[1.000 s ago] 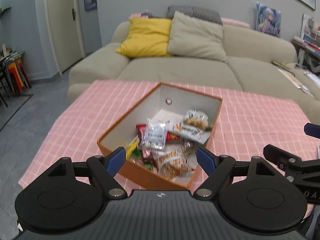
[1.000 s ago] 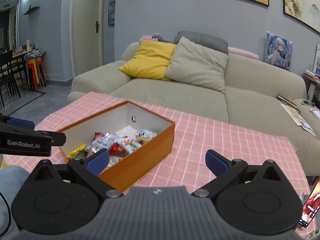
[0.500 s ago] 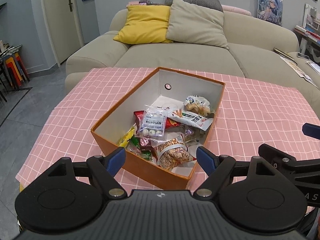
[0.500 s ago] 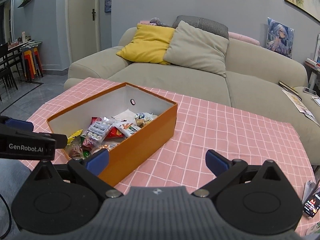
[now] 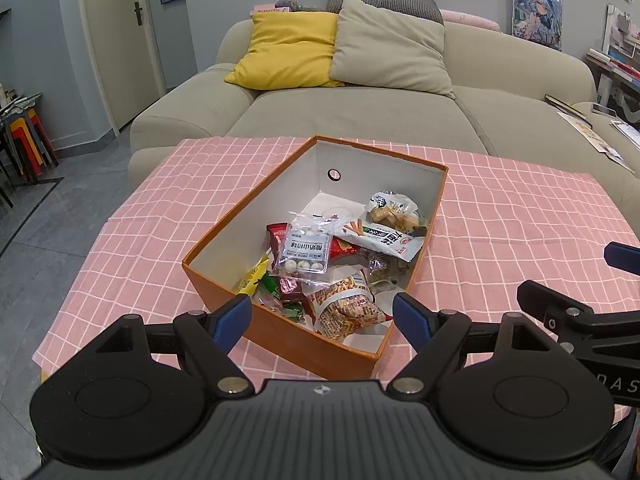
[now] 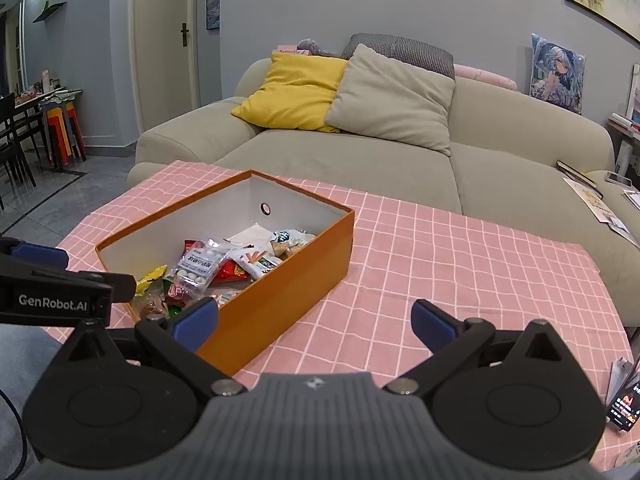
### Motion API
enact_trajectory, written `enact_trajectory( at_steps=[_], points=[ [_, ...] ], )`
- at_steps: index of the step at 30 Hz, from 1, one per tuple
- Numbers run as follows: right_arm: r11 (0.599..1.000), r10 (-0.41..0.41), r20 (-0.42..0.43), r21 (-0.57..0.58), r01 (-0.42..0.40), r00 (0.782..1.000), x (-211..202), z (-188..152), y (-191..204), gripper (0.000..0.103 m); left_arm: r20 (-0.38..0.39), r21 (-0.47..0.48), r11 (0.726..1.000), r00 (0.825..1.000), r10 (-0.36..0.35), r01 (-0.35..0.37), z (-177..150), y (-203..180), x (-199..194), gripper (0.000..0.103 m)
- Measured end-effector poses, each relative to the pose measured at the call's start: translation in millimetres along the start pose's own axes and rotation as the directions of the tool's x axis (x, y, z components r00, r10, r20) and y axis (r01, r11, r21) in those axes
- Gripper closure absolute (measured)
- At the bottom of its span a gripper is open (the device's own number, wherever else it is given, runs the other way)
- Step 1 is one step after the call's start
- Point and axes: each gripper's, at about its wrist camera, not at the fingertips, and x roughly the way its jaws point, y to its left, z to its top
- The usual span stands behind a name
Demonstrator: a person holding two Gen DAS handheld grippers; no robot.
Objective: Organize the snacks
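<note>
Orange box (image 5: 288, 336): sits open-topped on the pink checked tablecloth (image 5: 520, 216), its white inner wall pierced by a round hole.
Left gripper (image 5: 322, 322): released, blue pads spread wide, nothing between them, hovering at the near corner of the box.
Snacks (image 5: 332, 256): all that can be seen lie heaped inside the box; none shows on the bare cloth.
Clear pouch (image 5: 304, 250): on top of the heap, white balls showing through; its blue label print is too small to read.
White packet (image 5: 380, 238): beside it toward the right wall, bearing large Chinese characters.
Right gripper (image 6: 314, 322): likewise spread and empty, held over the cloth right of the box.
Writing: "GenRobot.AI" on the left tool's side, seen from the right wrist camera.
Step in hand: undecided. Packets in a box fit a finished gathering as well as a pile awaiting sorting.
</note>
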Motion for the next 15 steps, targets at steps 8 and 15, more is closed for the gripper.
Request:
enact_trajectory(
  at_steps=[8, 15],
  points=[
    [1.000, 0.002, -0.003, 0.003, -0.002, 1.000, 0.8, -0.2, -0.1, 0.004, 0.001, 0.002, 1.000, 1.000, 0.002, -0.002, -0.2, 0.9, 0.0, 0.009],
    [1.000, 0.000, -0.002, 0.003, 0.000, 1.000, 0.8, -0.4, 0.1, 0.004, -0.001, -0.006, 1.000, 1.000, 0.002, -0.002, 0.4, 2.4, 0.0, 0.009]
  ],
)
